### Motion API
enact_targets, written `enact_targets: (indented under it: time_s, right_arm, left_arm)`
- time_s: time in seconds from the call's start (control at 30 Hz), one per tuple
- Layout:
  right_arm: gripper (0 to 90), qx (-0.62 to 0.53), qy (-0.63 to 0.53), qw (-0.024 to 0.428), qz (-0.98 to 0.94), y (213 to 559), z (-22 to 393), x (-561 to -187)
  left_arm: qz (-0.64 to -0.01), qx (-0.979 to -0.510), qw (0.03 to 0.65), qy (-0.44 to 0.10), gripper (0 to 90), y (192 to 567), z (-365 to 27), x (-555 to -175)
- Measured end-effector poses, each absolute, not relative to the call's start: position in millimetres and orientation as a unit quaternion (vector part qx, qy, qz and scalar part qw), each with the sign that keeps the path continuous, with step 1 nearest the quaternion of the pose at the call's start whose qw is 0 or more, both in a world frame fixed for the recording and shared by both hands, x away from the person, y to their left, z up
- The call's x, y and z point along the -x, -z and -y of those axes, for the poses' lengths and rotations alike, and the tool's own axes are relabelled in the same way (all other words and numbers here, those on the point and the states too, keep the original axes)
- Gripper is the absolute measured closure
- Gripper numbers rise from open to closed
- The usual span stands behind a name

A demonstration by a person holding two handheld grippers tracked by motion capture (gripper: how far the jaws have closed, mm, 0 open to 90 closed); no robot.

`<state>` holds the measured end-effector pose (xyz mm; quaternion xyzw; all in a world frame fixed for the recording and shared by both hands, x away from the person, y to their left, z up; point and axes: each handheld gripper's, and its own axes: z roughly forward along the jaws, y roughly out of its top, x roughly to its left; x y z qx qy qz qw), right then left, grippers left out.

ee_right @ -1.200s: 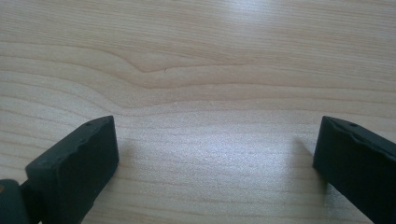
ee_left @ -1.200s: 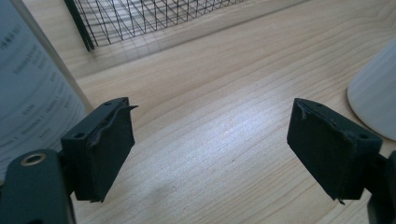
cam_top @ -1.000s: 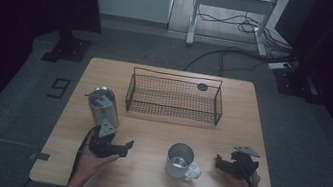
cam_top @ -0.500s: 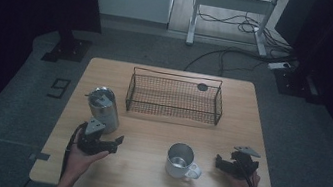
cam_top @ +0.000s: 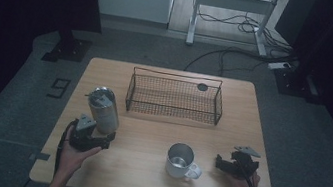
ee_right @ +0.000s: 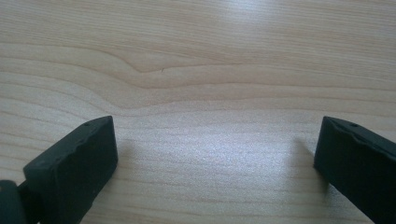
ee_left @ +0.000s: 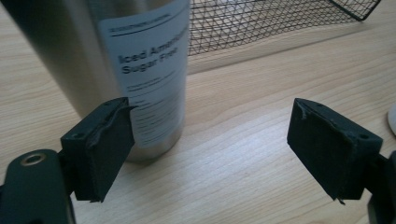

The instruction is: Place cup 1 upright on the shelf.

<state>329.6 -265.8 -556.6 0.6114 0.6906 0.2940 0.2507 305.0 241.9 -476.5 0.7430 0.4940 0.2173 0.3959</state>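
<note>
Two grippers lying on table (cam_top: 148,131) | left gripper (ee_left: 210,149) gaping wide beside steel tumbler (ee_left: 116,60) | right gripper (ee_right: 215,154) spreading jaws over bare wood, near mug (cam_top: 180,160)

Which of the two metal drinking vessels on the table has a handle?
The short steel mug, near the right tongs, has a handle at its side. The tall tumbler, by the left tongs, has none and carries a printed label.

Steel tumbler (cam_top: 102,109): tall, silver, upright on the wooden table's left side, lid on top, just left of the wire basket's near corner. White label (ee_left: 148,60) on its side reads "Iced Americano Sugar Free". Base sits flat on the wood.
</note>
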Motion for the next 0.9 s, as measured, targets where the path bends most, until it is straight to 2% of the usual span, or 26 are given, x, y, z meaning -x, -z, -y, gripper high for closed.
enact_targets:
  time_s: [0.9]
  right_arm:
    - [0.0, -0.612, -0.294, 0.251, -0.69, 556.6, 266.0, -329.7]
  left_arm:
    - [-0.505, -0.733, 0.404, -0.211, 14.1, 472.3, -267.8, -323.8]
